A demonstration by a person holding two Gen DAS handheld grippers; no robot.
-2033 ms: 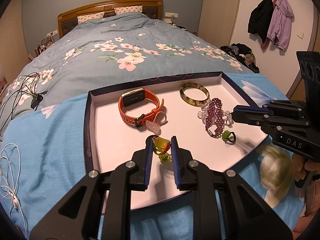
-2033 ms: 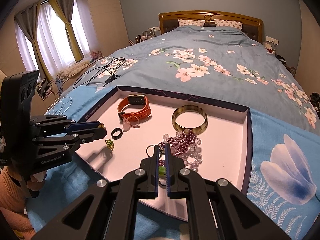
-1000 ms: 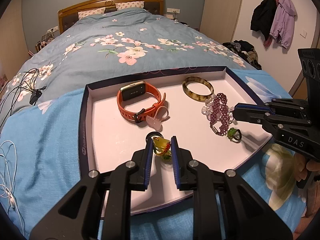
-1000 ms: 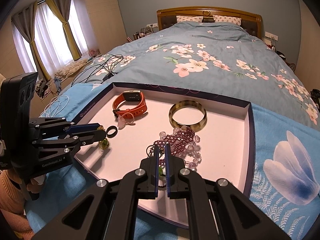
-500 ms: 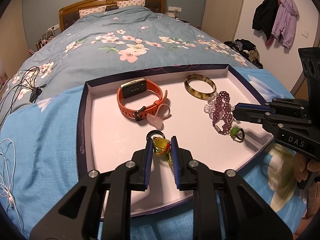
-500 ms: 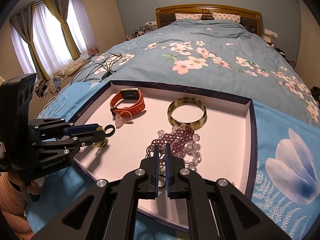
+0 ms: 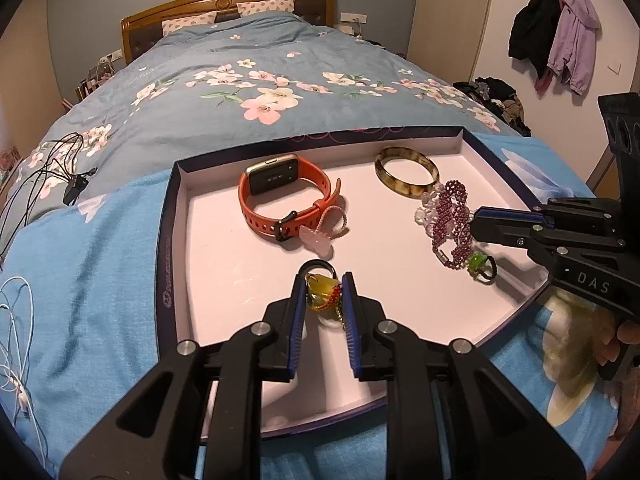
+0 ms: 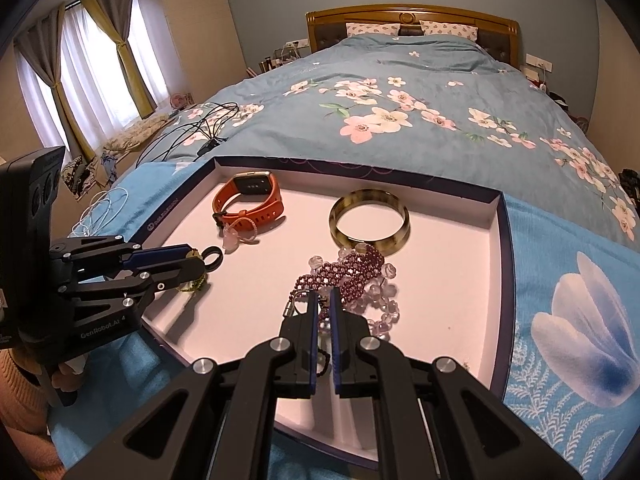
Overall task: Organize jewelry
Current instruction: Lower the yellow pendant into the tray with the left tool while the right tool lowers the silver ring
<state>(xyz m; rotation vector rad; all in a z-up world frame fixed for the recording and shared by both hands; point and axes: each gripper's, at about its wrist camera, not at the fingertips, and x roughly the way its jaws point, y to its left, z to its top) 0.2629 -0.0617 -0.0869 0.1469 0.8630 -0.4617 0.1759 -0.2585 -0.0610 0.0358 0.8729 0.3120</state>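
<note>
We see the yellow ring (image 7: 323, 294) pinched between the blue pads of the left gripper (image 7: 322, 300), its dark band poking out past the tips, held just above the pink floor of the tray (image 7: 224, 264) near the front-left part. From the right wrist cam the same ring (image 8: 200, 258) shows only partly, as a dark loop plus a bit of yellow-green behind the left gripper (image 8: 192, 264), so the left cam gives the grip far better. The left cam also shows a green ring (image 7: 480, 266) lying on the tray beside the clasp end of the purple bead bracelet (image 7: 452, 216), just below the right gripper (image 7: 476, 220); in the right cam that ring is hidden behind the fingers. The right gripper (image 8: 324, 300) is clenched, pads nearly touching w/ only a slit between; whether it nips anything we can't tell, though its tips sit at the purple bead bracelet (image 8: 340, 270) and the clear bead strand (image 8: 380, 300). Further back on the tray lie the orange watch (image 7: 280, 196), a small pink ring (image 7: 324, 232) touching its strap, and the brown bangle (image 7: 406, 176). Both grippers tilt down toward the tray, one from each side. The tray sits on a blue blanket (image 7: 80, 264) at the foot of the bed (image 7: 248, 80); only the right cam shows the window curtains (image 8: 80, 60), only the left cam the jackets (image 7: 556, 36) on the wall hooks.
</note>
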